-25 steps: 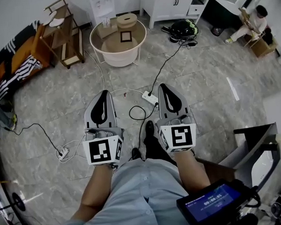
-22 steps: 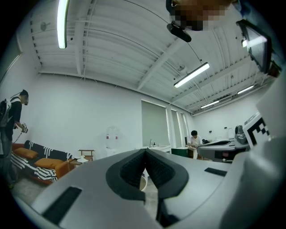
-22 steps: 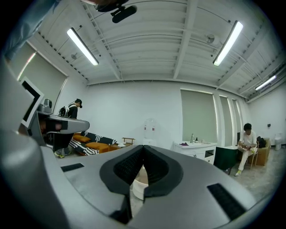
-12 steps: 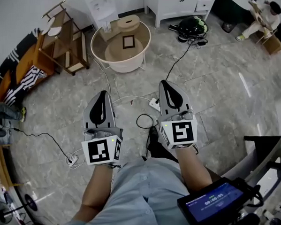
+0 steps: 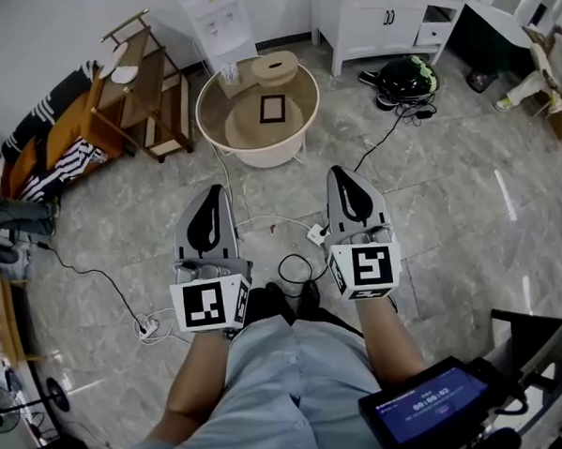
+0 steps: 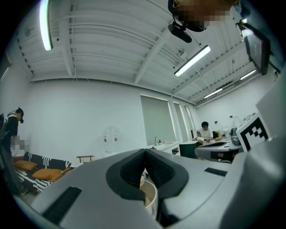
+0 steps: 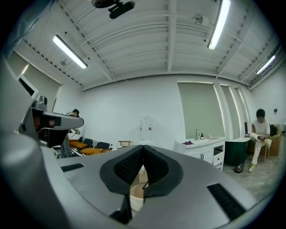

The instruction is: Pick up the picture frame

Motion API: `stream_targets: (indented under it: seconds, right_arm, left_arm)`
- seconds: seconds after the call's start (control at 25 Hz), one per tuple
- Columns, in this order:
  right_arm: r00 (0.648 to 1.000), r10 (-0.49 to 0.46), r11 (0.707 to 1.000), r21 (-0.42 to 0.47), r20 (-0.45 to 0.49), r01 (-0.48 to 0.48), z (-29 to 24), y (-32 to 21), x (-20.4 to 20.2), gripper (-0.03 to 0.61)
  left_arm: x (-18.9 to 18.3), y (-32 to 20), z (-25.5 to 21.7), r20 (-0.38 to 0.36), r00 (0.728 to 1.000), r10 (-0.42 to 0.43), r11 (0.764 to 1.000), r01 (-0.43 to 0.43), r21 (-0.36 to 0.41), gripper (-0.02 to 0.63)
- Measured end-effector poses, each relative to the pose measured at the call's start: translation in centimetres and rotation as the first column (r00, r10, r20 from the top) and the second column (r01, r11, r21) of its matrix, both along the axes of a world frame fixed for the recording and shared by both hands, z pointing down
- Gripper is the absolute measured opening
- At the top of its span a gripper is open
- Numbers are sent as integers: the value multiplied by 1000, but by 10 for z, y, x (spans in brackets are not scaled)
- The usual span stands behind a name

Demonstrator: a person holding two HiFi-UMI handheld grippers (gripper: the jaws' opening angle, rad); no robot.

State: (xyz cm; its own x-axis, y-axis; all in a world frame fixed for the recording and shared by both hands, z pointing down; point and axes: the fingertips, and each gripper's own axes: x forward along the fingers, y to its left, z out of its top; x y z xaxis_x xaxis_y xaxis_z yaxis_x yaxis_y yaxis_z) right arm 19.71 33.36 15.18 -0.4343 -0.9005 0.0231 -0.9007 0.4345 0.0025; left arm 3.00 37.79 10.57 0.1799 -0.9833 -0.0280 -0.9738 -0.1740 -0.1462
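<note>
The left gripper [image 5: 210, 193] and right gripper [image 5: 344, 173] hover side by side above the grey floor [image 5: 448, 182], each with its jaws pressed together and nothing between them. Ahead, well apart from both, the picture frame [image 5: 272, 108] lies flat on the round table [image 5: 259, 160], near a round wooden box [image 5: 276, 67].

The marbled floor [image 5: 448, 191] is glossy, the rack [image 5: 147, 94] bare wood, the left gripper [image 5: 212, 191] matt plastic.

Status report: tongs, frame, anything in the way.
Left tongs shut, empty; right tongs shut, empty. Picture frame flat on round table ahead, untouched. Cables and power strip on floor between.
</note>
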Motion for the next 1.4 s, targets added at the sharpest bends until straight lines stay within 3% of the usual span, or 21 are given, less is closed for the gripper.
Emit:
stream_targets:
  seconds: [0.52, 0.76, 1.16, 1.4]
  right_arm:
    - [998, -48, 999, 8, -32, 48, 0, -65, -42, 14]
    - [997, -28, 999, -47, -74, 24, 37, -112, -69, 14]
    - [986, 76, 993, -84, -148, -89, 62, -261, -162, 14]
    - [977, 145, 987, -43, -156, -153, 40, -328, -206, 14]
  left_arm:
    - [-43, -57, 0, -25, 998, -59, 998, 59, 10, 11]
    - [-77, -106, 39, -50, 997, -54, 998, 52, -33, 11]
    - [-187, -273, 69, -115, 993, 15, 996, -25, -84, 11]
    - [-236, -352, 51, -117, 990, 78, 996, -84, -44, 11]
